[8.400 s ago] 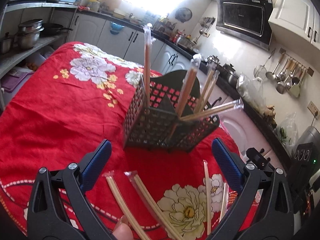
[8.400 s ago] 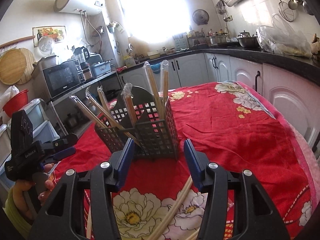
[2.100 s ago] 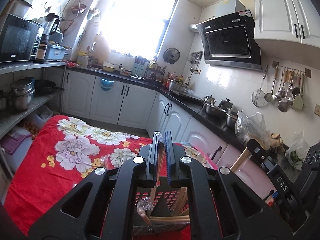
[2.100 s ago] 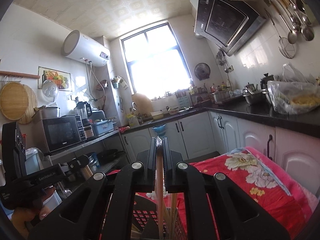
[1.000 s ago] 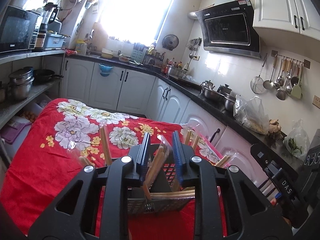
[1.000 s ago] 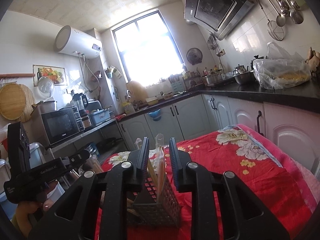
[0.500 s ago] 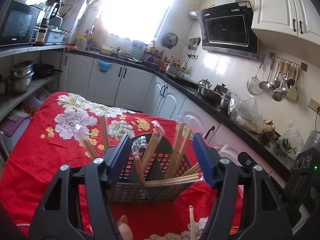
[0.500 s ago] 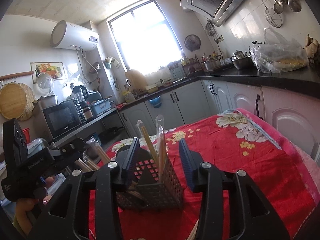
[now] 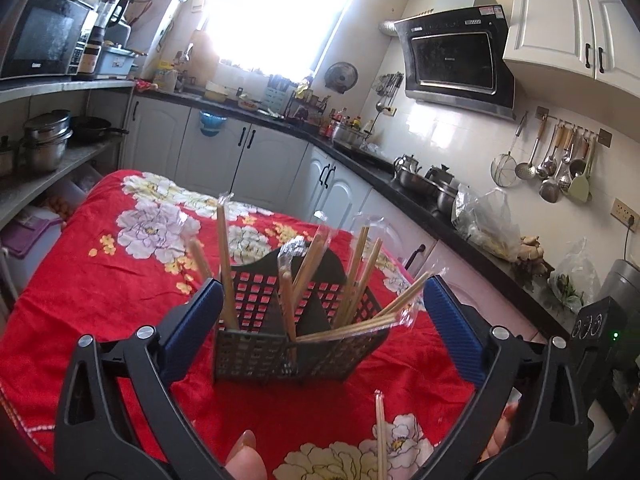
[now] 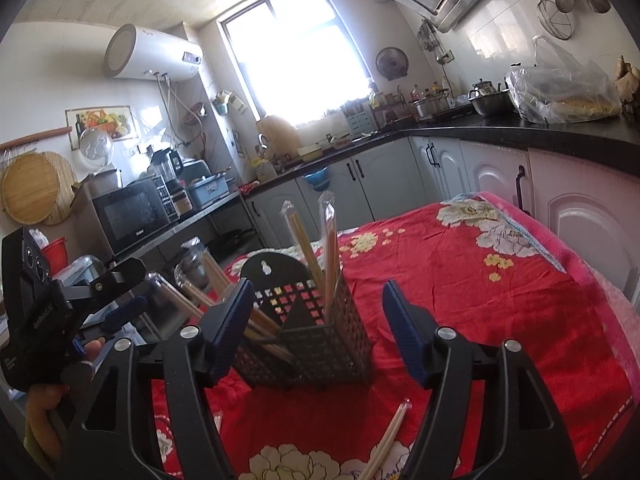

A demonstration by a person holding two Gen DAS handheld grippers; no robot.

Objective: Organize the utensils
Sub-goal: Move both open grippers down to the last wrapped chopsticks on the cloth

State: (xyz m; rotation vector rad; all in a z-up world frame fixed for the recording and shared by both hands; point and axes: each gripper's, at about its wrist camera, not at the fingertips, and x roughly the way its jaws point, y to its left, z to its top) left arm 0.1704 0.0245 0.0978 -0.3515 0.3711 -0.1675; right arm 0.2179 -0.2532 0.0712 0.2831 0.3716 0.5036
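Black mesh caddy [image 9: 298, 344] stands on the red flowered tablecloth [image 9: 100, 280], near mid-table, loaded with wrapped chopsticks [image 9: 224, 264]: some upright, some leaning out over the right rim. Compartment count hard to tell; a divider shows inside. Left gripper [image 9: 320, 320] jaws have just been opening, now wide, framing the caddy, nothing between the pads. Right gripper [image 10: 318, 322] likewise just been opening, moderately wide, empty, caddy in front of it. Loose chopsticks [image 10: 386, 440] lie on the cloth, closer than the caddy.
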